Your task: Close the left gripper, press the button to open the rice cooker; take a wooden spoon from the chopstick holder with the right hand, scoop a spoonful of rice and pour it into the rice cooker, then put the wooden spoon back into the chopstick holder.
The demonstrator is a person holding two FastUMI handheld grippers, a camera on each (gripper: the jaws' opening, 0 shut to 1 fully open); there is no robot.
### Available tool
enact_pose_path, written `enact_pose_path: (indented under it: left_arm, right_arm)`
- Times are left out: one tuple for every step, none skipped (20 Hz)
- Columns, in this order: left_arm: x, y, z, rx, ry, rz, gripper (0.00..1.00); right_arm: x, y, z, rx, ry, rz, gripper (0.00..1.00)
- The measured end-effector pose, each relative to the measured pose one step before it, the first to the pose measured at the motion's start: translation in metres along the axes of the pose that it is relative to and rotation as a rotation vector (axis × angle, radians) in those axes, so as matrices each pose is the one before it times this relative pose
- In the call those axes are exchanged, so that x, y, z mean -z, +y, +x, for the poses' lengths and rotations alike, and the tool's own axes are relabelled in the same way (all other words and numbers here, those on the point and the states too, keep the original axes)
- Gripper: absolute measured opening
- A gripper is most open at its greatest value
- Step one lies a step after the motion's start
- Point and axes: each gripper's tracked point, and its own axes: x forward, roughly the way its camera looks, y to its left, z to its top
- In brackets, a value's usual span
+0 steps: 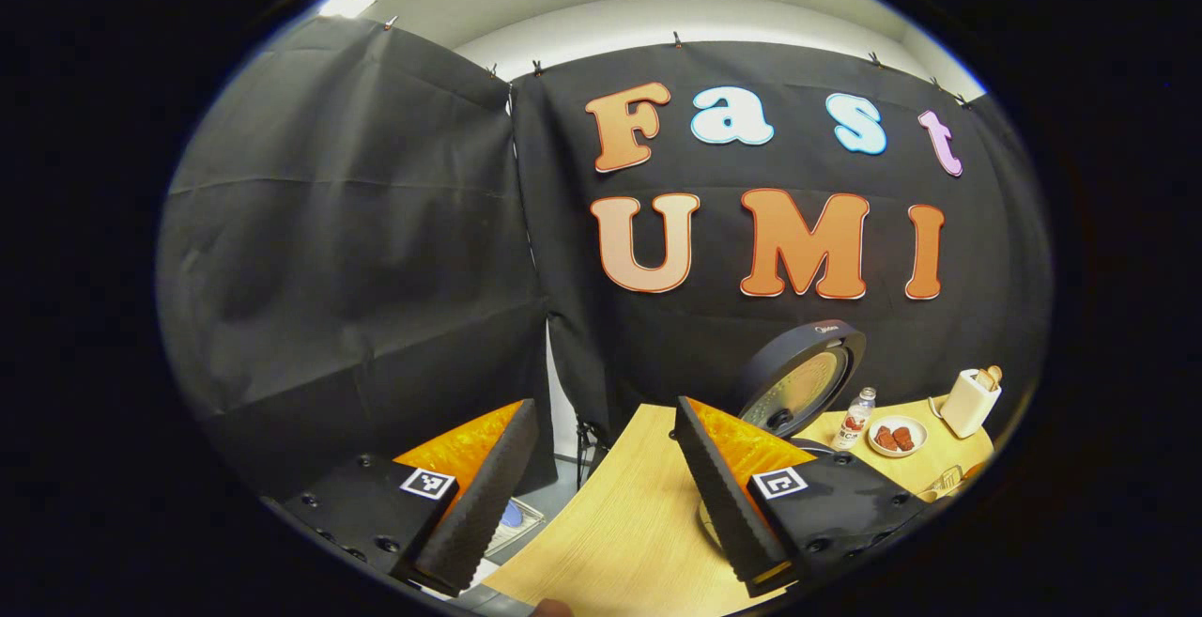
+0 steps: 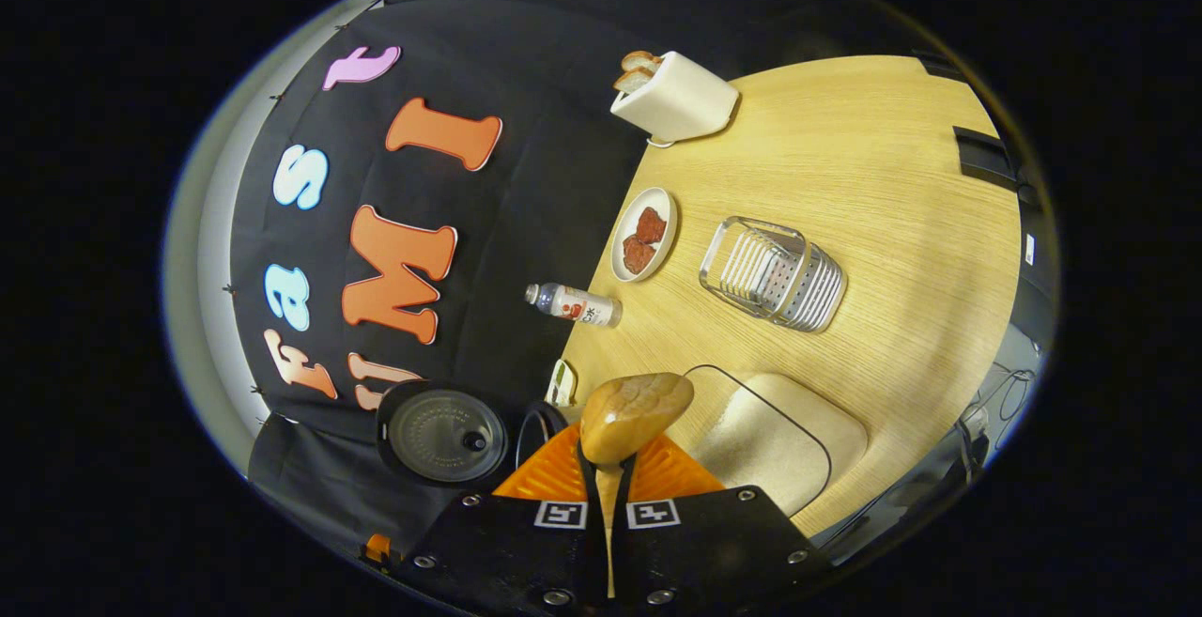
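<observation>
Right gripper view: the right gripper [image 2: 608, 481] has its fingers clamped on the handle of the wooden spoon [image 2: 631, 418], the handle running down the narrow seam between them and the bowl standing out beyond the tips. The bowl is pale, glossy, rounded wood; whether it carries rice cannot be told from this side. Just beside the bowl lies the rice tray [image 2: 765, 439], a shallow rounded container of pale grain with a dark rim, resting on the desk [image 2: 901, 223]. On the other side of the fingers stands the rice cooker [image 2: 449, 433], its lid raised and the ribbed inner plate facing the camera. Farther out on the desk are the chopstick holder [image 2: 776, 273], a slatted metal basket now without the spoon, a small plate [image 2: 643, 234] with reddish pieces, a bottle [image 2: 575, 304] and a toaster [image 2: 674, 97] holding bread.

Left gripper view: the left gripper [image 1: 601, 495] hangs with its fingers well apart, gripping nothing, over the near desk edge, the cooker's open lid beyond.

Step in hand, as judged: button pressed and spoon drawn; the scoop-and-pour is under way. The next move calls for keeping the bowl level, carrying it over the cooker's opening, and tipping by rotating the wrist without loosening the clamp.
</observation>
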Motion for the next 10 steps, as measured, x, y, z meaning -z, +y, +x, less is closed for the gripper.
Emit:
enact_pose_path:
  left_arm:
    - [0.00067, -0.00237, 0.0013, 0.00274, 0.00115, -0.00476, 0.98]
    - [0.00044, -0.00335, 0.00046, 0.00838, 0.0034, -0.0007, 0.98]
    - [-0.00028, -0.00041, 0.00073, 0.00288, -0.00038, 0.00325, 0.97]
    - [-0.00114, 0.00016, 0.0015, -0.00126, -0.00346, 0.00453, 0.98]
    - [-0.00052, 0.00008, 0.00169, -0.00542, -0.00305, 0.00106, 0.98]
    - [-0.0007, 0.00113, 0.00056, -0.00582, -0.00215, -0.00315, 0.98]
    - [0.00135, -0.00011, 0.00063, 0.00152, 0.00148, -0.0034, 0.98]
    - [0.00241, -0.00007, 0.00003, -0.00098, 0.00532, -0.00281, 1.0]
    - [0.00151, 0.00016, 0.00188, -0.00057, 0.00622, -0.00221, 0.98]
    - [0.00222, 0.00014, 0.00157, 0.00162, 0.00523, -0.00259, 0.98]
  right_arm:
    - [-0.00032, 0.00667, -0.00059, -0.0088, 0.0063, -0.00117, 0.01]
    - [-0.00164, 0.00795, 0.00059, -0.01278, 0.00295, 0.00151, 0.01]
    - [-0.00144, 0.01071, -0.00048, -0.0179, 0.00297, 0.00193, 0.01]
    - [-0.00076, 0.01025, 0.00238, -0.01652, 0.00485, 0.00161, 0.01]
    - [0.00105, 0.01021, 0.00178, -0.01045, 0.0078, 0.00678, 0.01]
    - [0.00075, 0.01141, 0.00403, -0.01534, 0.00992, -0.0085, 0.01]
    - [0.00199, 0.01222, 0.00302, -0.01392, 0.00282, -0.01761, 0.01]
    - [0.00018, 0.01137, 0.00612, -0.0126, 0.00226, -0.02109, 0.01]
    - [-0.00074, 0.01164, 0.00608, -0.01395, 0.00291, -0.01818, 0.01]
    - [0.00087, 0.01154, 0.00795, -0.01573, 0.00596, -0.00817, 0.01]
